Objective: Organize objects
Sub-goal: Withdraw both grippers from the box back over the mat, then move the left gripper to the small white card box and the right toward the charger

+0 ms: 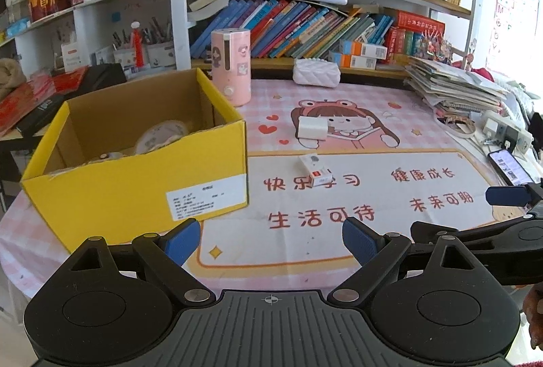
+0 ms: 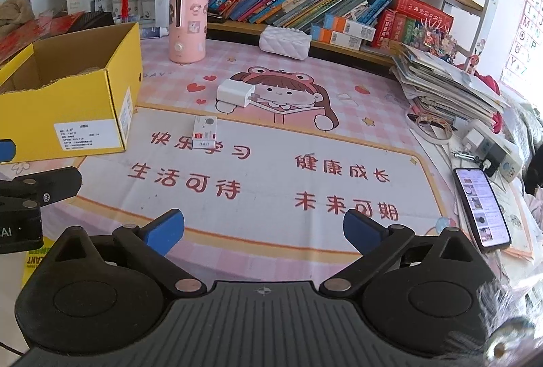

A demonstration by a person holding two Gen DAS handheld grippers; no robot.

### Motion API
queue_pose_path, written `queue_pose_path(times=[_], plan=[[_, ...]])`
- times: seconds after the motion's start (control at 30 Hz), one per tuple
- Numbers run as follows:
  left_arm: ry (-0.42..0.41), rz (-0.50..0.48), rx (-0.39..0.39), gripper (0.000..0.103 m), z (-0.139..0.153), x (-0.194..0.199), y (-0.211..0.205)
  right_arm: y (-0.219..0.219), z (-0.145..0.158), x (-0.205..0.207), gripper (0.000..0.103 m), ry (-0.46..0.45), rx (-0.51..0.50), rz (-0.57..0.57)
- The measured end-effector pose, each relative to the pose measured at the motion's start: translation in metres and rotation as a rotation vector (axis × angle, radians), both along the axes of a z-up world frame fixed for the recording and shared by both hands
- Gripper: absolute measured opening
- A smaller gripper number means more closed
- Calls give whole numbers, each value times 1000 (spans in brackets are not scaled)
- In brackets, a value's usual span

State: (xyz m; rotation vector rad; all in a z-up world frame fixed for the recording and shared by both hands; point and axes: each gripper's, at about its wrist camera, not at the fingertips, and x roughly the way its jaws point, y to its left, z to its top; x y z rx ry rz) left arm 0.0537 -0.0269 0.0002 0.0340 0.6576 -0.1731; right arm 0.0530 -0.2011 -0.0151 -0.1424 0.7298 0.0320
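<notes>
Both grippers hover low over the near edge of the counter point(image 2: 271, 197), which is covered by a pink cartoon mat. The left gripper point(image 1: 271, 239) has its blue-padded fingers point(image 1: 181, 241) spread wide with nothing between them. The right gripper point(image 2: 264, 227) likewise has its fingers point(image 2: 164, 231) spread apart and empty.

The yellow cardboard box point(image 1: 135, 183) serves as the landmark. It stands open on the left part of the counter, with a round white item and a few smaller pieces lying inside. Just to the right of the box, a small white carton with red print point(image 1: 316, 170) lies flat on the mat. Beyond that carton, further from the box, a white charger plug point(image 1: 312, 128) rests on the printed girl's face. Behind the box's far right corner a pink cylindrical appliance point(image 1: 231, 66) stands upright. To the right of that, a white quilted pouch point(image 1: 316, 72) sits against the bookshelf. Far across from the box, at the counter's right edge, a phone point(image 2: 482, 207) lies with its screen lit, beside a stack of papers point(image 2: 448, 88).
</notes>
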Motion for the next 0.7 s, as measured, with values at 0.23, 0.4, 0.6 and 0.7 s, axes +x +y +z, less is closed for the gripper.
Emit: queue_pose_path(times=[0.23, 0.4, 0.6, 0.7], plan=[[10, 19, 6, 93, -2, 18, -11, -10, -2, 25, 102, 14, 6, 17], [21, 25, 9, 93, -5, 33, -23, -20, -2, 45, 102, 19, 16, 24], [21, 39, -5, 93, -5, 51, -37, -34, -2, 69, 102, 23, 21, 45], [21, 46, -8, 93, -6, 60, -46, -42, -1, 80, 102, 19, 23, 59]])
